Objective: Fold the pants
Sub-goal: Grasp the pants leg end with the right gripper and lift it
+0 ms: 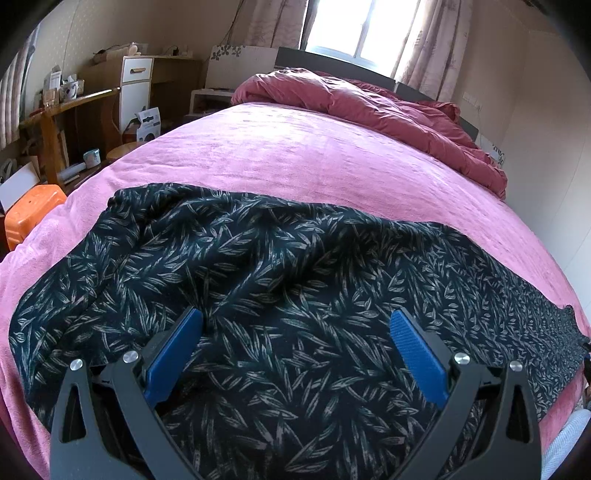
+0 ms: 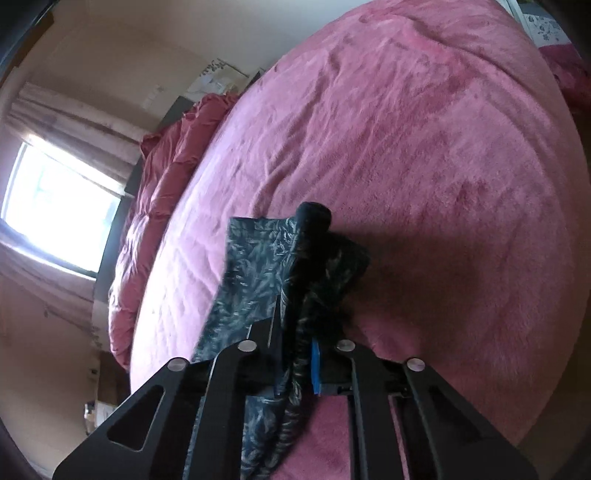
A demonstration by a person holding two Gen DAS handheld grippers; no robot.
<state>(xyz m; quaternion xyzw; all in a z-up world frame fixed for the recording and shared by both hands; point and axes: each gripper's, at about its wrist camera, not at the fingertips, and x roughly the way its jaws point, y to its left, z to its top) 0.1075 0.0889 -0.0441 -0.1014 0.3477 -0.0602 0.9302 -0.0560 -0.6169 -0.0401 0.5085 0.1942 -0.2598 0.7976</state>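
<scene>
Black pants with a pale leaf print (image 1: 280, 280) lie spread and wrinkled across the near end of a pink bed (image 1: 303, 147). My left gripper (image 1: 295, 325) is open just above the cloth, its blue pads (image 1: 417, 358) wide apart and empty. My right gripper (image 2: 295, 332) is shut on a bunched end of the pants (image 2: 266, 266) and holds it lifted above the bed (image 2: 424, 166). The cloth sticks up past the fingertips and hangs down under the gripper.
A crumpled red duvet (image 1: 388, 107) lies at the head of the bed under a window (image 1: 362, 26). A wooden desk (image 1: 66, 107), a white cabinet (image 1: 136, 85) and an orange stool (image 1: 31, 210) stand left of the bed.
</scene>
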